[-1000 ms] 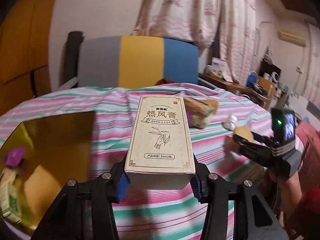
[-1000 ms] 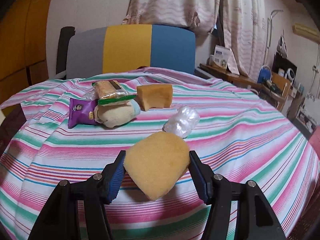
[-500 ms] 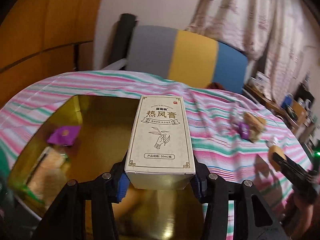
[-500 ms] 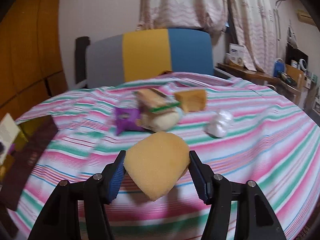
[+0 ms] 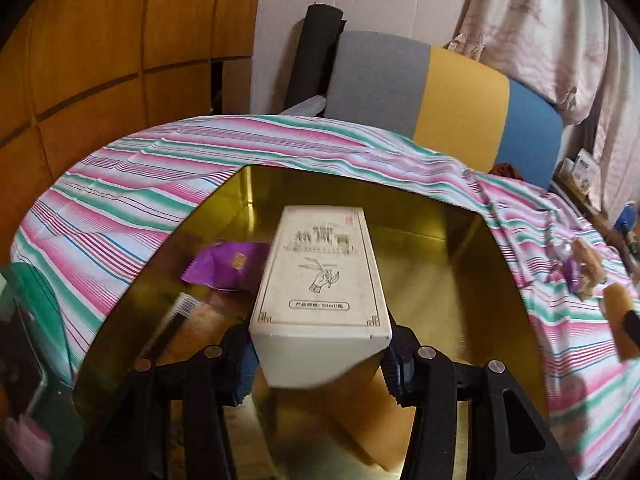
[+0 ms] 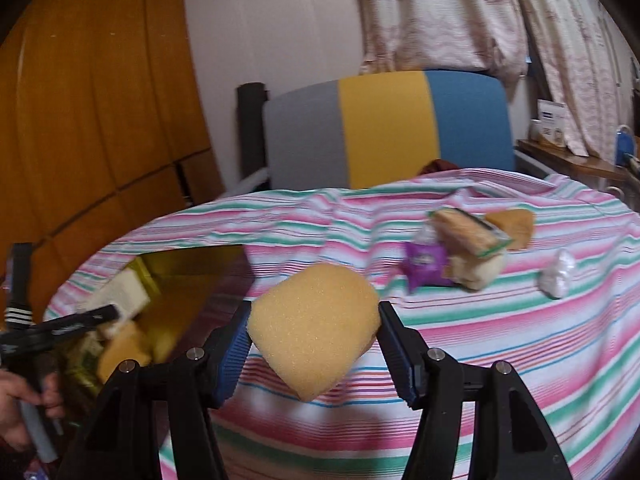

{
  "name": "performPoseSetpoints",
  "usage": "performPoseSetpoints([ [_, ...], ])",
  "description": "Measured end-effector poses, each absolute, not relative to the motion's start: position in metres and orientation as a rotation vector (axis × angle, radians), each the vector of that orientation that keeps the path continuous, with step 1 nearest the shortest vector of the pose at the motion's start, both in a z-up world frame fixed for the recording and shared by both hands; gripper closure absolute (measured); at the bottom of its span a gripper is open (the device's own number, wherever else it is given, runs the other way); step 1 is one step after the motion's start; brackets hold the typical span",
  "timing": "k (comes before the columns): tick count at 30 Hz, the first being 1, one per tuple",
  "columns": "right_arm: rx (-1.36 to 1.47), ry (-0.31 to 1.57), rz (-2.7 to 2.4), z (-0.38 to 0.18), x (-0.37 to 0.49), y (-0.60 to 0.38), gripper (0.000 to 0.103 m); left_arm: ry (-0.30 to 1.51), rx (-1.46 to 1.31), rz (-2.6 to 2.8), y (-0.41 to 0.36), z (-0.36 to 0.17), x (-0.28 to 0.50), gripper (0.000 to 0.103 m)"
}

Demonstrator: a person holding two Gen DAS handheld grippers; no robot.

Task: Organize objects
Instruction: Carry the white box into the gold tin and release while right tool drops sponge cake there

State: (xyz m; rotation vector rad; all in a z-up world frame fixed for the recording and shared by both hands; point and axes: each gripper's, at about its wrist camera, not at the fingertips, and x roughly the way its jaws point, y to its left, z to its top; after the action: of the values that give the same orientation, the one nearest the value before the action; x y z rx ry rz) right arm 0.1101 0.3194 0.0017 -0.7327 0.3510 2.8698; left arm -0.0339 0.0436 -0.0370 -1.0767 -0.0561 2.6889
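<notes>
Two grippers are showing: the left gripper (image 5: 320,356) and the right gripper (image 6: 314,354). One cream carton (image 5: 322,276) is sitting between the left one's fingers, and one yellow sponge (image 6: 314,326) between the right one's. One gold tray (image 5: 460,264) is lying on the counter. Two purple packets are showing, one (image 5: 226,266) in the tray and one (image 6: 424,266) on the striped cloth. One white crumpled wrapper (image 6: 558,278) is lying there too.

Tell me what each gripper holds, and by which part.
Left gripper clamps the cream box by the two sides of its near end. Right gripper squeezes the yellow sponge across its side edges.
</notes>
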Motion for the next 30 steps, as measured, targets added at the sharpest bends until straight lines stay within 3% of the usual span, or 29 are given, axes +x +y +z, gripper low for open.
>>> performPoseSetpoints([
  [6,-0.738,0.344,2.967,0.014,0.104,0.286,0.042,-0.100,-1.108,2.676,0.034,-0.042,-0.043,0.051],
  [8,-0.746,0.328,2.998,0.016,0.101,0.276,0.042,-0.056,-1.110,2.688,0.037,-0.040,-0.042,0.038],
  [10,-0.754,0.309,3.024,0.018,0.098,0.264,0.042,-0.035,-1.113,2.708,0.037,-0.038,-0.039,0.012],
  [15,-0.794,0.268,3.084,0.019,0.095,0.240,0.042,-0.108,-1.043,2.771,0.023,-0.021,-0.030,0.000],
  [30,-1.125,0.184,3.266,0.002,0.059,0.157,0.041,-0.357,-1.075,2.938,-0.026,0.015,-0.034,0.000],
])
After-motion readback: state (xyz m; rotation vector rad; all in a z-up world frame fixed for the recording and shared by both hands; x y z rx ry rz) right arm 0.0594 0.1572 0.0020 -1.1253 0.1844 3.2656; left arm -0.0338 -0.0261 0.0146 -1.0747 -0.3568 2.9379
